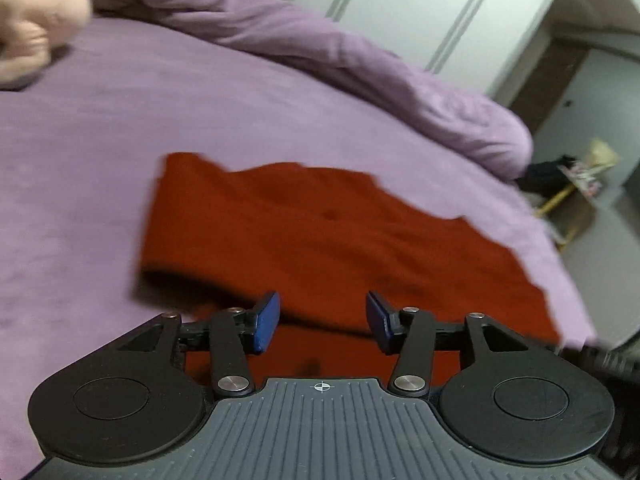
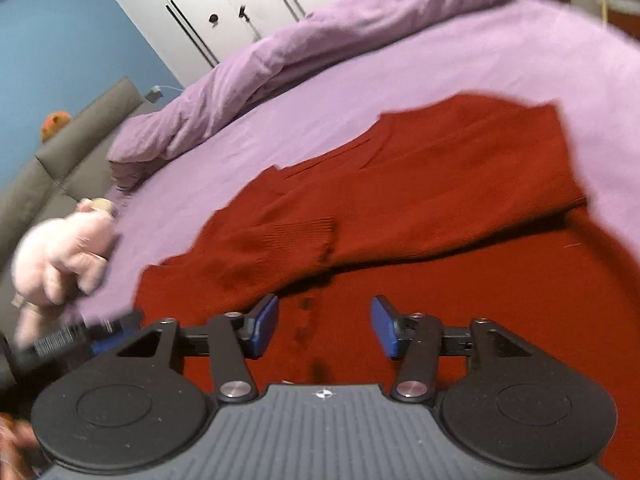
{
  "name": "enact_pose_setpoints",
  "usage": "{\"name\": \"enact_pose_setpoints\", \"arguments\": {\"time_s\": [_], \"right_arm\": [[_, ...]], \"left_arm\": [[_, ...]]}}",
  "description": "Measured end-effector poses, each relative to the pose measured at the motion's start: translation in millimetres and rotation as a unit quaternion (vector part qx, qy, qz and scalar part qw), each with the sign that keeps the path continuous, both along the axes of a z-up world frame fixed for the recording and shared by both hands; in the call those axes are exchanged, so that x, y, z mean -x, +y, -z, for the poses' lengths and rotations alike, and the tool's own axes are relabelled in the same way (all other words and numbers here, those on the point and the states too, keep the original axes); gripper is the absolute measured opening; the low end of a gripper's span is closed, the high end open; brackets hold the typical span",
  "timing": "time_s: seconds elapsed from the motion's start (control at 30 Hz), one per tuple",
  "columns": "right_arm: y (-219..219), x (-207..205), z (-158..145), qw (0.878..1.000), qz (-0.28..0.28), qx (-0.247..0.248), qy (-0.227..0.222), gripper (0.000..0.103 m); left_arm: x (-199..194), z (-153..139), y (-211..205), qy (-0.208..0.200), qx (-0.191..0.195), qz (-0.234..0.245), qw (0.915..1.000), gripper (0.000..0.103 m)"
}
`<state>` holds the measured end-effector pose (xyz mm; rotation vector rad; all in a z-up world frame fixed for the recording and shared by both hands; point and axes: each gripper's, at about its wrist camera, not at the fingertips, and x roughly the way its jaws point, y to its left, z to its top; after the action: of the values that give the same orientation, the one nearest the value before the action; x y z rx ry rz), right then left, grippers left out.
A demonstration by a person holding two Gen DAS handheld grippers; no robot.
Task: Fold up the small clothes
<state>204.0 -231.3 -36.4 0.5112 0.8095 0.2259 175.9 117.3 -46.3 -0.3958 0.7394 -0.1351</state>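
**A:** so what's on your feeds, left to right?

**B:** pink plush [image 1: 36,20] far left on the bed [image 1: 80,200], duvet [image 1: 320,48] bunched along the far side. The red sweater [image 1: 320,240] lies mid-bed, a sleeve folded across its body. My left claw [image 1: 322,320] hangs over its near edge, blue pads [image 1: 266,322] parted about halfway, nothing between them.

**A:** and the right one?

**B:** same deal. Right claw [image 2: 324,326] sits over the sweater's body near the buttons [image 2: 306,304], jaws about half apart, no cloth pinched. Both views are a bit blurry.
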Motion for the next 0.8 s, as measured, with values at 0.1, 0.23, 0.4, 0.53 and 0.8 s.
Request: {"name": "enact_pose_setpoints", "arguments": {"time_s": [0.1, 0.23, 0.4, 0.53, 0.8], "right_arm": [[11.1, -28.6, 8.1, 1.000, 0.000, -0.013, 0.002, 0.056], [26.6, -60.5, 18.1, 1.000, -0.002, -0.018, 0.021, 0.056], [47.6, -71.2, 11.5, 0.997, -0.024, 0.073, 0.006, 0.010], [38.7, -56.0, -26.4, 0.992, -0.019, 0.089, -0.089, 0.008], [-29.9, -64.9, -22.4, 0.973, 0.087, 0.202, -0.077, 0.008]], "left_arm": [[-2.3, 6.9, 14.9, 0.014, -0.011, -0.012, 0.9998, 0.055], [4.7, 10.3, 22.6, 0.012, -0.037, -0.016, 0.9991, 0.056], [1.5, 12.8, 20.0, 0.011, -0.052, -0.015, 0.9985, 0.056], [-0.2, 9.3, 15.9, 0.001, -0.066, -0.010, 0.9977, 0.059], [-23.5, 13.7, -5.7, 0.004, -0.080, 0.004, 0.9968, 0.060]]}}
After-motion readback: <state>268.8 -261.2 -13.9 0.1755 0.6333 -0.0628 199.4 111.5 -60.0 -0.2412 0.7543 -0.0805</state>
